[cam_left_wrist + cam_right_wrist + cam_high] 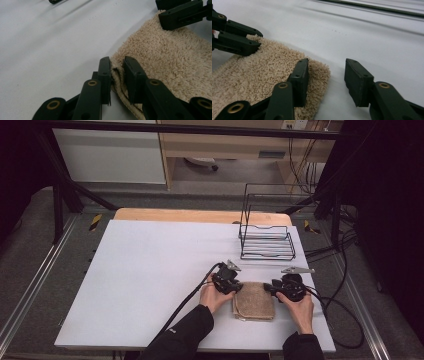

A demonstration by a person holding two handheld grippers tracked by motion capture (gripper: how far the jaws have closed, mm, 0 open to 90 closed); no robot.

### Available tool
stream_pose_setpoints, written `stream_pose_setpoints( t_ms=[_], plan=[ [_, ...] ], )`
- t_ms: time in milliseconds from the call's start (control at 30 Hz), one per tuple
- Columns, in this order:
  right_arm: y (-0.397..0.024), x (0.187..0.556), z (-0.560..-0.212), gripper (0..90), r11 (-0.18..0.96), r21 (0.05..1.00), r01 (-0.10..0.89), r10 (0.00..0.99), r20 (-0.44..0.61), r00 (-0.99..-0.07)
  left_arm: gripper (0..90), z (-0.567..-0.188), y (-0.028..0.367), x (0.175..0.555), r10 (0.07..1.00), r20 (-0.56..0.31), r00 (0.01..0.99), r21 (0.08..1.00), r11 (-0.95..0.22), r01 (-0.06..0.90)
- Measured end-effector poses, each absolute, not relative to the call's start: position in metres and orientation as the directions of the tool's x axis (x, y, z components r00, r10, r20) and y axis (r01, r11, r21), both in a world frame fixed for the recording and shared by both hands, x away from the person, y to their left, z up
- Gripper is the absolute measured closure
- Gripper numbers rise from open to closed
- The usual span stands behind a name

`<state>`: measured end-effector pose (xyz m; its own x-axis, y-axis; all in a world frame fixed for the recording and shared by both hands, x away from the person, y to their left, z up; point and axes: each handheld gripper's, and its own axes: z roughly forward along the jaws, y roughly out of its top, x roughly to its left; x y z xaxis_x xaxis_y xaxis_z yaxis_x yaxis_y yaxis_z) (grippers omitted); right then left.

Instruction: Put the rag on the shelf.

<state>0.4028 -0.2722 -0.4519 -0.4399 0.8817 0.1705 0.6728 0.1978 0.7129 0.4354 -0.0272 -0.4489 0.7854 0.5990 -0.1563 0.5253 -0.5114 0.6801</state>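
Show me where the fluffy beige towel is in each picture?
High view: the folded beige towel lies near the table's front edge, between the two grippers.
Left gripper view: it covers the right side, its edge pinched in the left gripper.
Right gripper view: it lies lower left, its corner between the right gripper's open jaws.
Shared landmark: the white table.

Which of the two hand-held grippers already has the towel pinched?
The left hand-held gripper: its jaws pinch the folded towel edge. The right hand-held gripper straddles a corner, one jaw on the towel, the other off it.
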Motion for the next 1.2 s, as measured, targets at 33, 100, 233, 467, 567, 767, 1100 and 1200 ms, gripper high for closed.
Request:
stream_pose_setpoints(
  t_ms=[33, 100, 233, 467, 567, 767, 1100, 1200],
  plan=[
    [-0.272, 0.403, -0.453, 58.4, 0.197, 0.712, 0.674, 0.881, 0.173, -0.441, 75.1, -0.449, -0.027, 0.436, 0.598, -0.157, 0.786, 0.68, -0.512, 0.525],
    [-0.271, 0.402, -0.453, 62.5, 0.202, 0.71, 0.675, 0.876, 0.177, -0.449, 75.1, -0.449, -0.027, 0.436, 0.597, -0.159, 0.787, 0.681, -0.511, 0.525],
    [-0.27, 0.4, -0.453, 67.0, 0.219, 0.705, 0.674, 0.865, 0.179, -0.468, 75.1, -0.449, -0.026, 0.436, 0.594, -0.161, 0.788, 0.682, -0.51, 0.524],
    [-0.264, 0.397, -0.451, 77.7, 0.257, 0.698, 0.668, 0.858, 0.153, -0.49, 75.8, -0.449, -0.026, 0.437, 0.595, -0.175, 0.785, 0.679, -0.504, 0.534],
    [-0.262, 0.397, -0.449, 82.6, 0.271, 0.692, 0.669, 0.857, 0.144, -0.495, 79.2, -0.449, -0.024, 0.44, 0.595, -0.212, 0.776, 0.674, -0.485, 0.556],
    [-0.265, 0.398, -0.448, 85.7, 0.238, 0.69, 0.683, 0.856, 0.183, -0.484, 83.7, -0.449, -0.021, 0.442, 0.593, -0.257, 0.763, 0.667, -0.462, 0.584],
    [-0.267, 0.391, -0.438, 85.9, 0.181, 0.736, 0.652, 0.843, 0.226, -0.489, 84.9, -0.445, -0.01, 0.432, 0.592, -0.275, 0.757, 0.715, -0.4, 0.573],
    [-0.266, 0.387, -0.434, 86.0, 0.177, 0.754, 0.632, 0.84, 0.22, -0.497, 85.0, -0.442, -0.008, 0.427, 0.591, -0.257, 0.765, 0.735, -0.394, 0.551]
  ],
)
